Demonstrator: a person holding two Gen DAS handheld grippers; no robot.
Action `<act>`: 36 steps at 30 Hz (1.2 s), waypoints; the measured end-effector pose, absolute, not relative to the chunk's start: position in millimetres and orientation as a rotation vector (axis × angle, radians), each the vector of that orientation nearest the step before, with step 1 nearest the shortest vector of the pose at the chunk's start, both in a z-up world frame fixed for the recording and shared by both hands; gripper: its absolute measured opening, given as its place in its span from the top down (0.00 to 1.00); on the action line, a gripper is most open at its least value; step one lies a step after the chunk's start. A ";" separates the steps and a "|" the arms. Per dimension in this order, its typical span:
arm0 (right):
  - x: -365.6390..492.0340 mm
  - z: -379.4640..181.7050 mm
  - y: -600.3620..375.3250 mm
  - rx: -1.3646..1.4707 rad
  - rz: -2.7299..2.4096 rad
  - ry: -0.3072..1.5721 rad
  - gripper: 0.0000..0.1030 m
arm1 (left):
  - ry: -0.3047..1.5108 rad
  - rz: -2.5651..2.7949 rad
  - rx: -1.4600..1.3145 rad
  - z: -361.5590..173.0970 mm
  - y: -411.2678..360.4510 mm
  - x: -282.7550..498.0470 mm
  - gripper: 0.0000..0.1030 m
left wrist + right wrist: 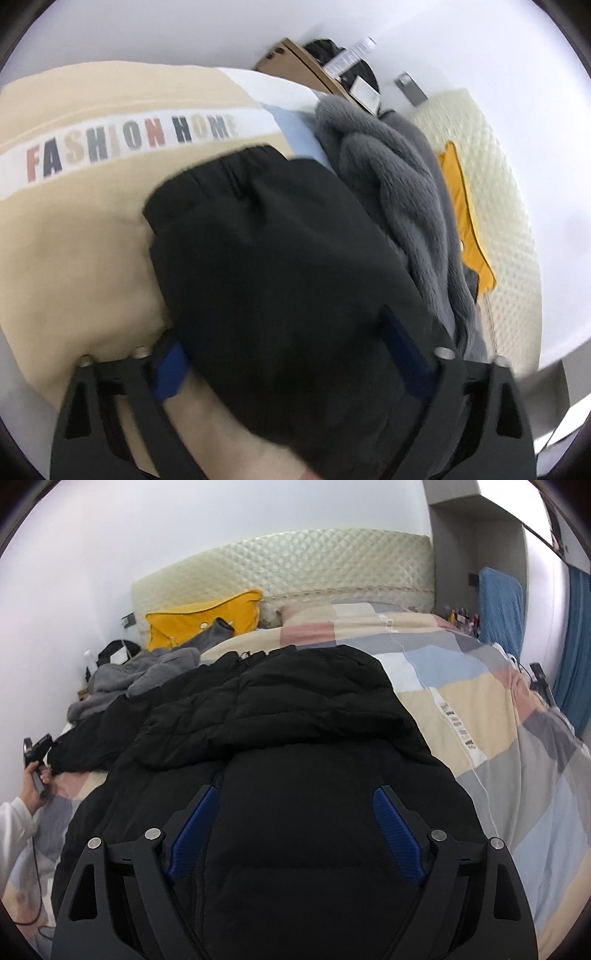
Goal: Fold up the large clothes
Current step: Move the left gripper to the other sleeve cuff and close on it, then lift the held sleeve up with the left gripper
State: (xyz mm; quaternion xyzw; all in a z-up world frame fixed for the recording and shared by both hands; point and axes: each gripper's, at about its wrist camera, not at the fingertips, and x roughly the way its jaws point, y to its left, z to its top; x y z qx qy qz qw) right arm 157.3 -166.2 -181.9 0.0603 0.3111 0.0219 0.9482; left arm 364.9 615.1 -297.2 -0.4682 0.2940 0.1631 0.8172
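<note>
Black jacket (pixel 280 716) lay spread on patchwork quilt (pixel 480 701), sleeve end twd quilt's FASHION HOME strip. L gripper (pixel 291 354) spread, sleeve (pixel 280 258) btwn pads, not pinched. R gripper (pixel 291 830) spread over jacket body, nothing gripped.

The jacket (pixel 266 716) lies on the quilt (pixel 480 709), pillow (pixel 199 620) behind.

Black jacket (pixel 280 709): matt quilted cloth, puffy. Grey garment (pixel 384 166): plush, fuzzy pile. Duvet (pixel 480 701): smooth patchwork cloth. Headboard (pixel 314 565): glossy diamond-quilted padding. Right claw (pixel 295 834): matt black plastic, ribbed blue pads (pixel 397 834), shiny metal pins.
</note>
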 end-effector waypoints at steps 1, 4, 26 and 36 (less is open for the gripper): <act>158.2 -182.0 -167.0 0.130 0.039 0.635 0.17 | 0.632 0.356 -1.007 -298.6 617.8 366.4 0.39; 156.1 -180.0 -169.2 0.143 0.037 0.632 0.17 | 0.636 0.347 -1.016 -300.2 620.9 365.2 0.63; 113.9 -147.3 -160.1 0.051 0.211 0.521 0.17 | 0.471 0.494 -0.724 -99.4 539.1 299.3 0.98; 88.0 -134.8 -192.0 0.093 0.242 0.467 0.15 | 0.400 0.404 -0.543 -4.9 441.5 267.1 0.98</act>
